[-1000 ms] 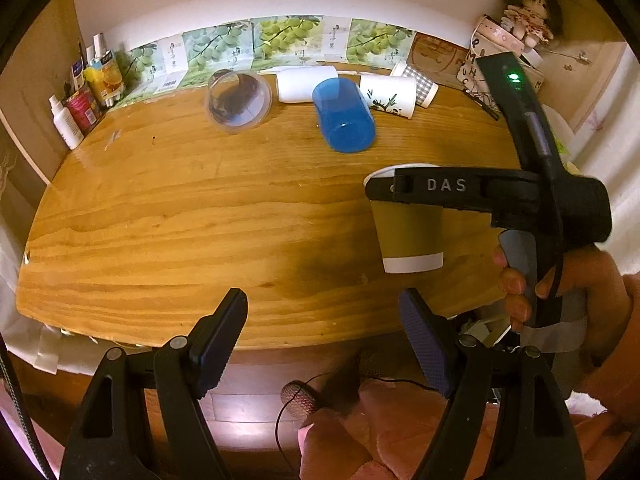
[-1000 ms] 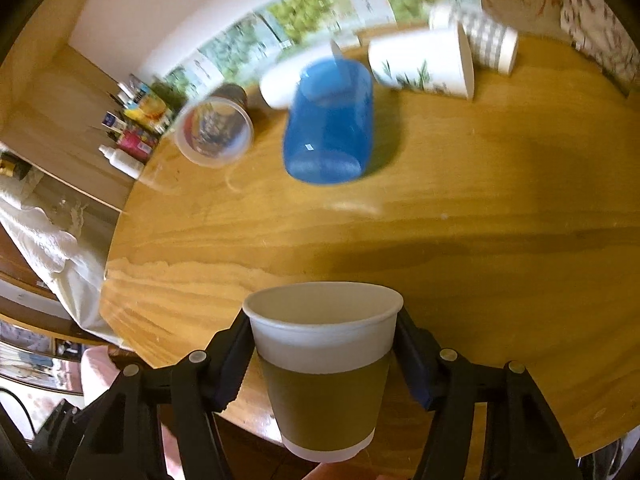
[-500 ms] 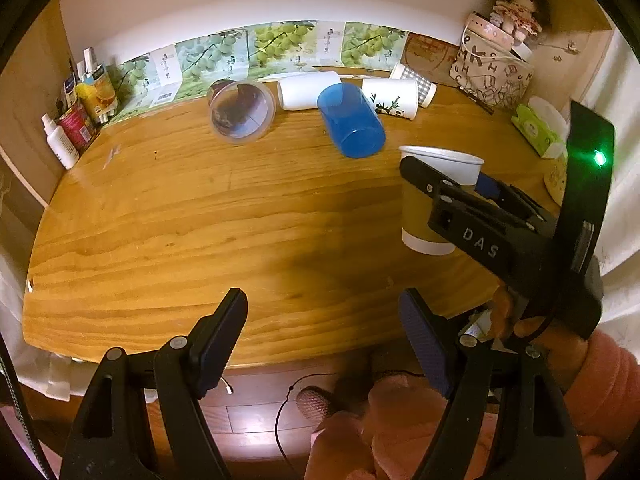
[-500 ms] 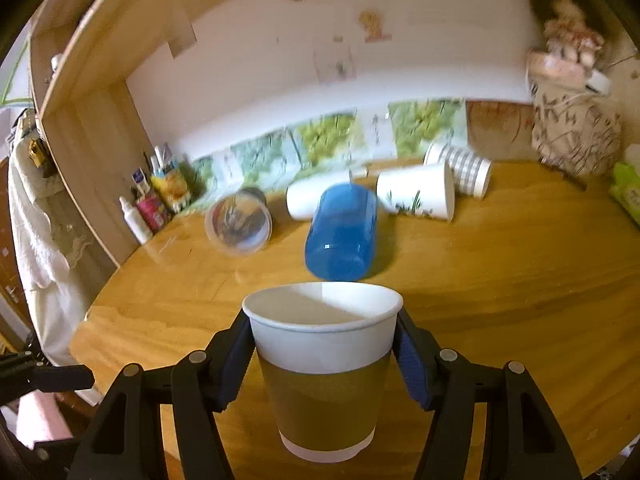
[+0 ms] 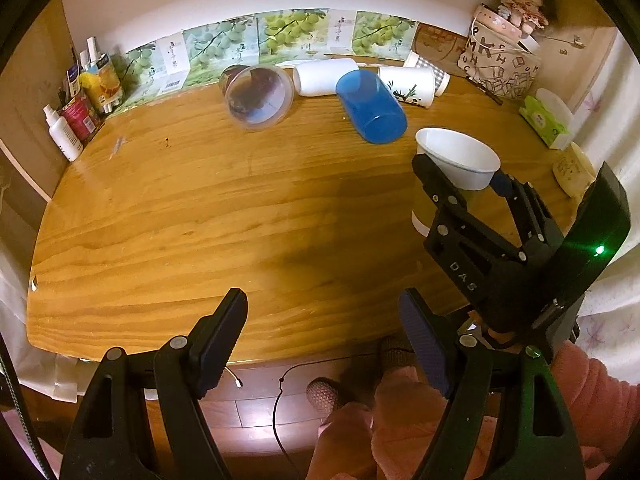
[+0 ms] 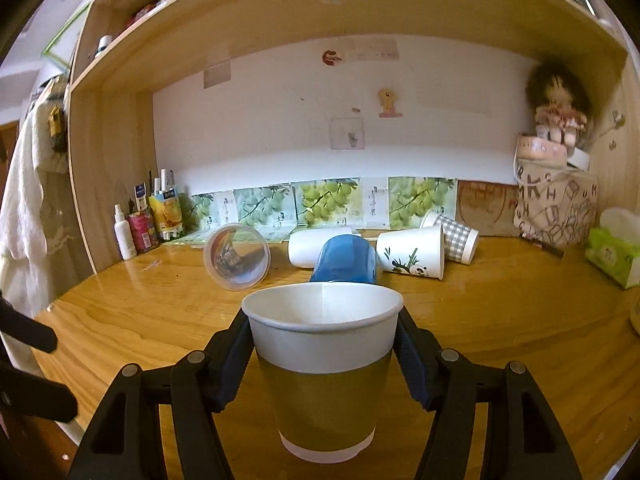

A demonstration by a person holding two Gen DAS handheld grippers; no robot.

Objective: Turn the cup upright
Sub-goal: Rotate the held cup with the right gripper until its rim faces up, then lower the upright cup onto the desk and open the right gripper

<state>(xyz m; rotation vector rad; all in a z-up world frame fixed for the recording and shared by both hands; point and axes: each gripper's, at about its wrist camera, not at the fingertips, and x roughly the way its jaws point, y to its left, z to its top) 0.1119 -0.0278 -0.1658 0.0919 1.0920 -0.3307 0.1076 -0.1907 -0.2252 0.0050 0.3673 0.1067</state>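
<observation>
Wooden and glossy, the desk [image 5: 200, 208] sits under a shelf in an alcove, with grape-print cartons along the back wall, small bottles [image 5: 76, 112] in the left corner and a doll [image 6: 558, 104] perched on a printed bag at the right.

Near the right front of the desk, the paper cup [image 6: 324, 364] stands mouth up, white at the rim and olive-brown below. The right gripper [image 6: 324, 360] has its two fingers pressed against opposite sides of the cup just under the rim, so it is clamped on the cup and steadies it where the wall is stiffest. From the left camera the cup [image 5: 460, 160] appears with its white base band low against the wood; it seems to rest on the desk or hover a hair above it, but the gripper body hides the contact, so I cannot tell which.

The left gripper [image 5: 324, 340] hangs over the front edge of the desk with its fingers spread wide and nothing between them, kept well apart from the cup, probably so it does not get in the way.

Behind, several other cups lie on their sides in a loose row: a clear plastic cup [image 6: 237, 257], a plain white one [image 6: 308, 247], a blue tumbler [image 6: 344, 260], a panda-print cup [image 6: 414, 252] and a checked one [image 6: 456, 236]. The blue tumbler lies nearest the held cup, so a release should be straight back, not forward.

The flip itself looks done; what remains, I judge, is letting go without tipping it.
</observation>
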